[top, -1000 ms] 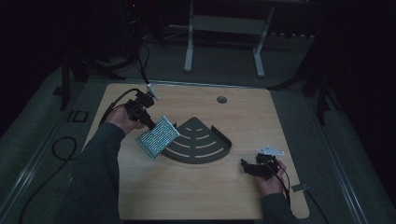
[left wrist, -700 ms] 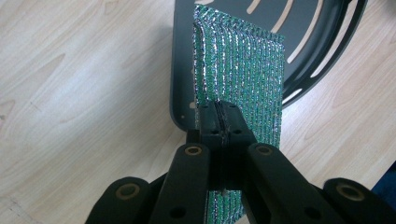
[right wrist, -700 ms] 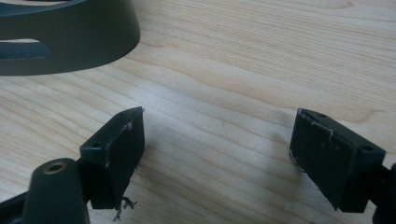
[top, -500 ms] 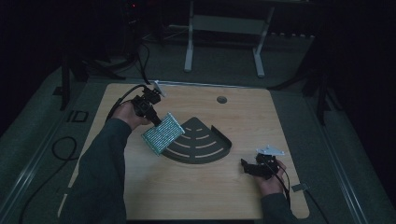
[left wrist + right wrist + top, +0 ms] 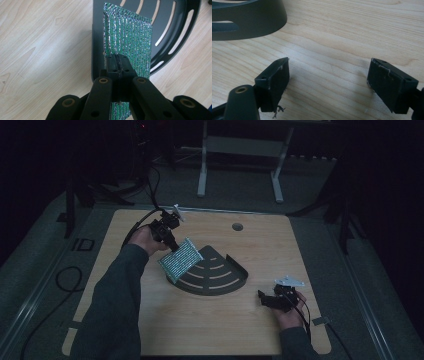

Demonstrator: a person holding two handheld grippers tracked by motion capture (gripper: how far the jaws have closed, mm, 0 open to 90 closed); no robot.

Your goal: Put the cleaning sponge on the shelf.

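Observation:
A thin green and silver woven sheet (image 5: 181, 259) hangs tilted over the left corner of a dark fan-shaped slotted tray (image 5: 220, 282). My left gripper (image 5: 171, 245) is shut on the sheet's upper edge. Seen from the left gripper view, the sheet (image 5: 130, 42) runs edge-on out of the closed pads (image 5: 117, 63), above the tray's flat side (image 5: 98, 47). My right gripper (image 5: 262, 297) rests low on the table at the front right, to the right of the tray. Its jaws (image 5: 328, 86) stand wide open over bare wood, with the tray's curved wall (image 5: 249, 22) ahead at the left.
The wooden table (image 5: 260, 245) has a round hole (image 5: 237, 226) near its far edge. Cables trail off the table's left side onto the grey floor. A white metal stand (image 5: 240, 155) is beyond the table.
My left hand has carried the sheet to the right and a little farther away, so it now overlaps the tray's left corner. The right hand has stayed put.

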